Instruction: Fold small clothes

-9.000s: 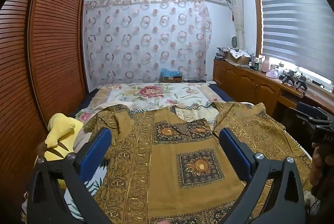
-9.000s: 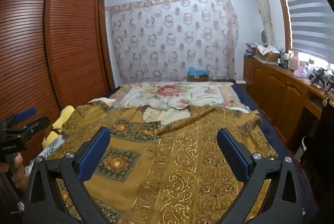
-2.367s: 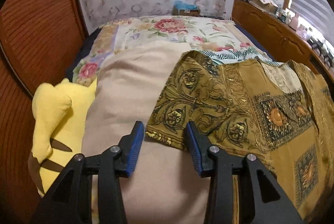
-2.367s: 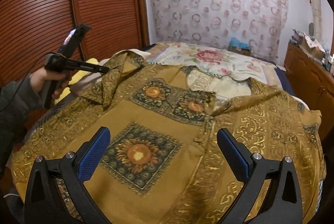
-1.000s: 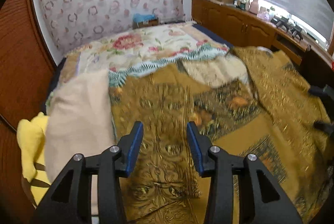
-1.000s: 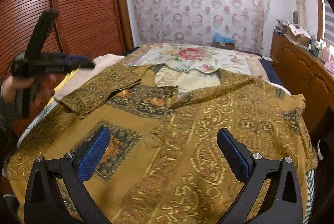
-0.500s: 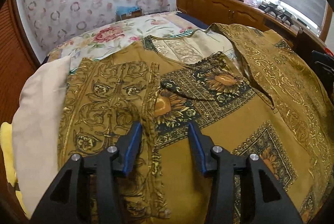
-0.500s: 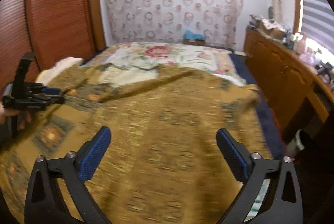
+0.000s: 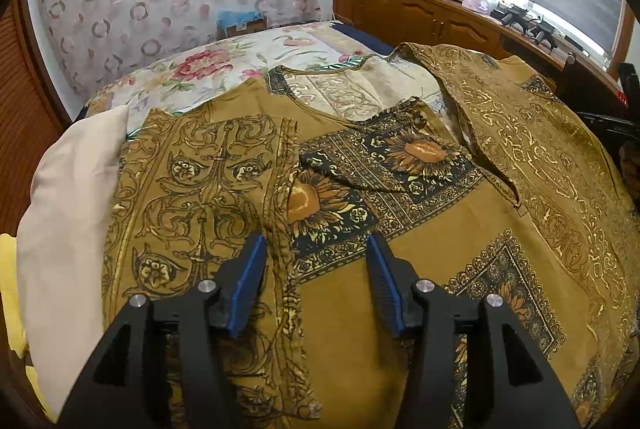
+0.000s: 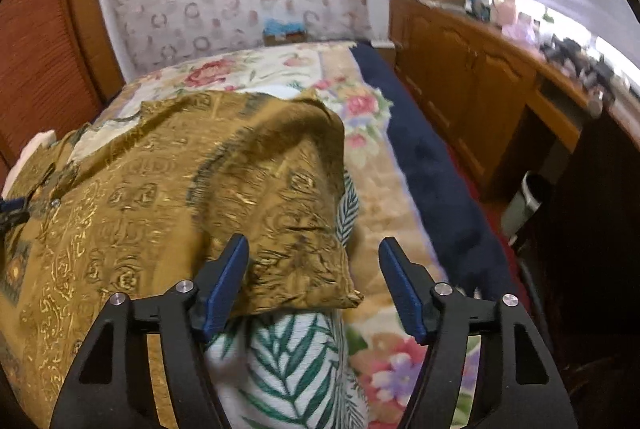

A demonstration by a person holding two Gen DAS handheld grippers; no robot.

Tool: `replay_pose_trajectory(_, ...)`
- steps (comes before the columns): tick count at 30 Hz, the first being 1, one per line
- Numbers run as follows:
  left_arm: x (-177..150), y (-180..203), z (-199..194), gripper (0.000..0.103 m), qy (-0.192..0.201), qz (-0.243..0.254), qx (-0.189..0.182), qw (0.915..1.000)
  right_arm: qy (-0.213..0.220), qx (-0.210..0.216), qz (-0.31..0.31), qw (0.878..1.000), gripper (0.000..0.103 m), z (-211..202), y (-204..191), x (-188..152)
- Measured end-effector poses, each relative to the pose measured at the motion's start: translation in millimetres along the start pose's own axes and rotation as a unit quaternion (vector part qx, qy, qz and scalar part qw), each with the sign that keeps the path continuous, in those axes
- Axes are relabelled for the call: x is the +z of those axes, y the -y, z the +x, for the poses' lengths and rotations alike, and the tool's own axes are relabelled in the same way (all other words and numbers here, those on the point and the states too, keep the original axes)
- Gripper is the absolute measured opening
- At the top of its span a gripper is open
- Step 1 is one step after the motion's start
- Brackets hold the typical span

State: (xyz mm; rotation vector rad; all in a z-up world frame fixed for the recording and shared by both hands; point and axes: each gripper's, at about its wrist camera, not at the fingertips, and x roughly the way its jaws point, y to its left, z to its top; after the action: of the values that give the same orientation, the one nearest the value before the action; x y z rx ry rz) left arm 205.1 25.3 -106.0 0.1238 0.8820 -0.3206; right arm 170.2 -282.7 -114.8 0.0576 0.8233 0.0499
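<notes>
A mustard-gold patterned shirt (image 9: 400,237) lies spread front-up on the bed. Its left sleeve (image 9: 200,181) is folded in over the chest. My left gripper (image 9: 316,269) hovers over that sleeve's inner edge. Its jaws are opening, and the blue pads (image 9: 248,277) stand apart from the cloth with nothing pinched. In the right wrist view the shirt's right sleeve (image 10: 280,197) drapes over a leaf-print pillow. My right gripper (image 10: 314,269) is above the cuff corner. Its jaws are closing with the cuff between them, and the pads do not press on it. The picture is blurred.
A beige pillow (image 9: 68,229) and a yellow plush toy (image 9: 8,289) lie left of the shirt. The leaf-print pillow (image 10: 288,361) and the floral bedspread (image 10: 360,117) are on the right. Beyond the navy bed edge (image 10: 440,189) stand wooden cabinets (image 10: 460,77) and a floor bin (image 10: 524,201).
My right gripper swung right, from over the shirt's middle to its right sleeve, and its jaws narrowed. My left gripper settled over the folded left sleeve and its jaws widened a little.
</notes>
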Motion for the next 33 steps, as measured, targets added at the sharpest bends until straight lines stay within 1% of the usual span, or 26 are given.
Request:
replay_pose_trajectory(1,0,0,0,0.051,0.000,-0.001,-0.001,1.0000,-0.006,0.007,0.008,1.000,0.066,3,3,-1)
replay_pose_trajectory(3,0,1,0,0.051,0.000,0.000,0.000,1.0000,-0.018,0.022,0.022,0.999,0.059,9,9,-2)
replay_pose_trajectory(4,0,1,0,0.052,0.000,0.000,0.001,1.0000,-0.024,0.030,0.029,0.999,0.057,11,11,-3)
replay_pose_trajectory(7,0,1,0,0.052,0.000,0.000,0.000,1.0000,-0.028,0.039,0.033,0.998,0.050,10,12,-2)
replay_pose_trajectory(8,0,1,0,0.052,0.000,0.000,0.000,1.0000,-0.032,0.042,0.031,0.998,0.044,11,12,-2)
replay_pose_trajectory(10,0,1,0,0.052,0.000,-0.001,0.000,1.0000,-0.037,0.049,0.030,0.998,0.036,12,10,-2)
replay_pose_trajectory(12,-1,1,-1,0.052,0.000,-0.001,-0.001,1.0000,-0.035,0.054,0.028,0.998,0.022,11,9,-2)
replay_pose_trajectory(17,0,1,-1,0.052,0.000,-0.001,0.000,1.0000,-0.019,0.037,-0.006,0.999,0.006,7,-3,-1)
replay_pose_trajectory(20,0,1,0,0.053,-0.001,-0.001,0.000,1.0000,-0.003,0.033,-0.014,0.999,0.004,1,-6,2)
replay_pose_trajectory(22,0,1,0,0.053,-0.001,-0.002,-0.001,1.0000,0.024,0.020,-0.018,0.999,0.003,-9,-8,5)
replay_pose_trajectory(25,0,1,0,0.053,0.000,-0.001,0.000,1.0000,0.063,0.018,-0.013,0.998,0.003,-26,-11,14)
replay_pose_trajectory(27,0,1,0,0.053,-0.001,-0.001,0.000,1.0000,0.088,0.029,-0.018,0.996,0.003,-37,-17,22)
replay_pose_trajectory(28,0,1,-1,0.053,-0.001,-0.001,0.000,1.0000,0.094,0.033,-0.022,0.995,0.003,-39,-21,25)
replay_pose_trajectory(33,0,1,0,0.053,-0.001,-0.002,0.000,1.0000,0.106,0.059,-0.064,0.991,0.003,-46,-61,34)
